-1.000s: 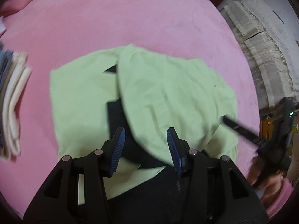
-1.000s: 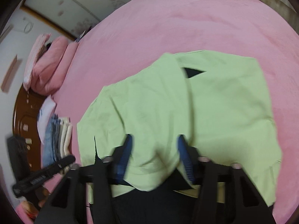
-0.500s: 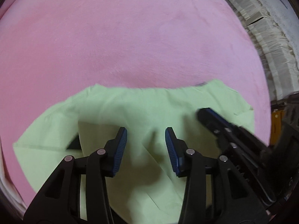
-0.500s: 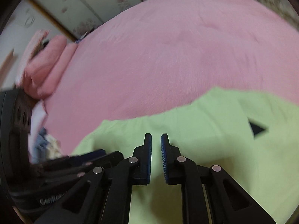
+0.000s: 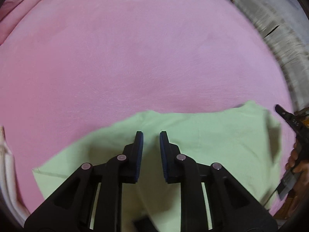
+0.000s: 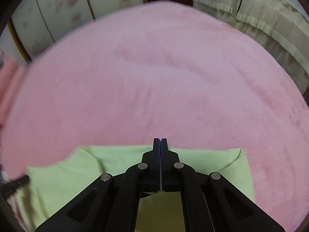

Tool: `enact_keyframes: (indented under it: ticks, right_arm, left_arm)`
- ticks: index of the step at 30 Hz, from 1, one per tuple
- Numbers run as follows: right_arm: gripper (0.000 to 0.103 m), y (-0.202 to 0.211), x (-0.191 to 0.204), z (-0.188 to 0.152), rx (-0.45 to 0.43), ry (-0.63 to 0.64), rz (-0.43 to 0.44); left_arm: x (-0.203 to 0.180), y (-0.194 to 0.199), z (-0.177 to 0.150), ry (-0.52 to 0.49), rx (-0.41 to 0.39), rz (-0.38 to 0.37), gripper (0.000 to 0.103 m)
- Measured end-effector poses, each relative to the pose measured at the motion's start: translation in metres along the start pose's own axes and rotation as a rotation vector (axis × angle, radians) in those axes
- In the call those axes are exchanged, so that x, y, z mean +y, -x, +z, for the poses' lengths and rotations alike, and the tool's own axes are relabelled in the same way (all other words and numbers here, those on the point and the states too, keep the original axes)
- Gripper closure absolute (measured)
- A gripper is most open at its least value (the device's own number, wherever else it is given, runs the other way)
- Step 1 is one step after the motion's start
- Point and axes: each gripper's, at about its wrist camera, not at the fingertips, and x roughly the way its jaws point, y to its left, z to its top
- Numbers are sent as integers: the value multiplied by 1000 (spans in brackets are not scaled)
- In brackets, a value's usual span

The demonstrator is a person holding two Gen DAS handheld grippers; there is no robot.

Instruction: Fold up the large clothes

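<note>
A light green garment (image 5: pixel 212 135) lies folded on the pink bedspread (image 5: pixel 135 58). My left gripper (image 5: pixel 151 135) hovers over the garment's far edge. Its jaws are closing, with a narrow gap left and green cloth showing through it. The pads do not visibly press on anything. In the right wrist view my right gripper (image 6: pixel 160 139) has its pads together at the far edge of the garment (image 6: pixel 77 170), and no cloth shows between them. The left wrist view also catches that right gripper (image 5: pixel 279 109) and the hand holding it (image 5: pixel 297 162) at the garment's right end.
Folded pale clothes (image 5: pixel 5 164) are stacked at the left edge and pink pillows (image 5: pixel 15 3) lie at the far left. Cream lace-covered furniture (image 6: pixel 260 15) stands beyond the bed on the right. Flowered wardrobe doors (image 6: pixel 67 5) are behind.
Both grippers moved forward and down to the garment's far edge. The lifted flap now lies flat and the dark patches are covered. The left jaws narrowed and the right jaws shut.
</note>
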Motion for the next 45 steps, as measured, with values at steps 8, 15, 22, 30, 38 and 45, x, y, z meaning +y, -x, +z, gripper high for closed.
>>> enact_keyframes:
  ticks: [8,15,22,30,38,45]
  right_arm:
    - [103,4,68,-60,155,153,390]
    - [103,-8,29,-65,107,18,30]
    - [103,35,-7,-33,103,51,243]
    - [101,35,73,-124,344,342,380]
    - [95,70,35,-166,275,166,57]
    - [66,120,-27,-172,291,107,28]
  left_arm:
    - [-41,-10,-66,2,142,1,87]
    - [-5,4,-75,153,167,23,87]
    - [-23,42,-68,66,152,-34,87]
    - [-48,23,-135,76,265,114,87]
    - [-26,46,-145,113,314,299,87]
    - [-19,128,-154,97,260,347,84]
